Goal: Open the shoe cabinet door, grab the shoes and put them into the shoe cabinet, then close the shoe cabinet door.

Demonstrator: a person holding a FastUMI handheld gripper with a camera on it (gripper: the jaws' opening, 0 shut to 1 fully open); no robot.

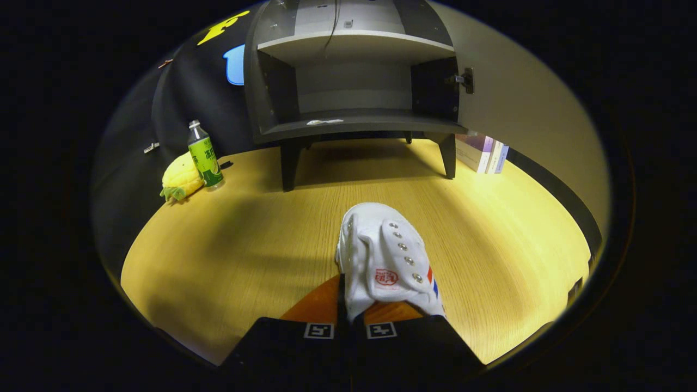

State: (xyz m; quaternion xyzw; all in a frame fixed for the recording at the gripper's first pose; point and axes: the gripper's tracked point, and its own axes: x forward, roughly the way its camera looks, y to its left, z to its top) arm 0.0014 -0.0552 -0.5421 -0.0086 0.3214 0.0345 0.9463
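The cabinet [354, 81] stands open at the far side of the tabletop [228, 239], its door [523, 109] swung wide to the right of it, so step one looks done. In front of the cabinet, well short of it, comes the shoe [384, 261], a white sneaker, toe pointing toward the cabinet's lower shelf [359, 122]. The gripper [351, 326] has it by the heel end: the fingers are drawn close together with the shoe's back edge pinched between them, a firm hold by the look of it. Whether the sole rests on the tabletop or hangs just above it, I cannot tell. This reads as the carry step, shoe on its way in. Next call: lift enough to clear the shelf's front lip, travel straight ahead, and set the shoe down on that lower shelf before letting go. Left of the cabinet sit a bottle [204, 155] and a pineapple toy [179, 177], touching; right of it, under the door, some books [484, 152], all off the line of travel.
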